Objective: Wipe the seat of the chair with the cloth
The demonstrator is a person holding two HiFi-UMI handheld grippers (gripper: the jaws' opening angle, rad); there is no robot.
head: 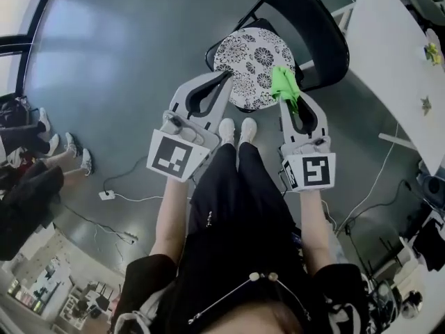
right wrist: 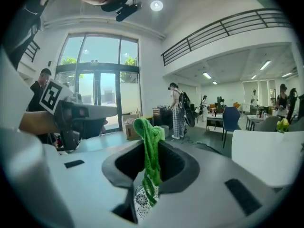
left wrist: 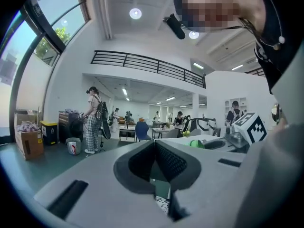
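A black folding chair (head: 316, 26) stands in front of me, its round seat (head: 250, 61) covered in a black-and-white flower pattern. My right gripper (head: 292, 101) is shut on a bright green cloth (head: 284, 83), which bunches out of the jaw tips over the seat's right edge. In the right gripper view the green cloth (right wrist: 149, 148) hangs between the closed jaws of the right gripper (right wrist: 151, 144), with the patterned seat (right wrist: 141, 201) below. My left gripper (head: 227, 81) hovers over the seat's left edge, shut and empty; the left gripper (left wrist: 154, 142) shows its jaws closed.
A white table (head: 396, 61) stands close to the chair's right. Cables (head: 118, 197) lie on the grey floor at lower left. My own shoes (head: 236, 129) touch the chair's front. Other people's legs (head: 42, 145) are at the far left.
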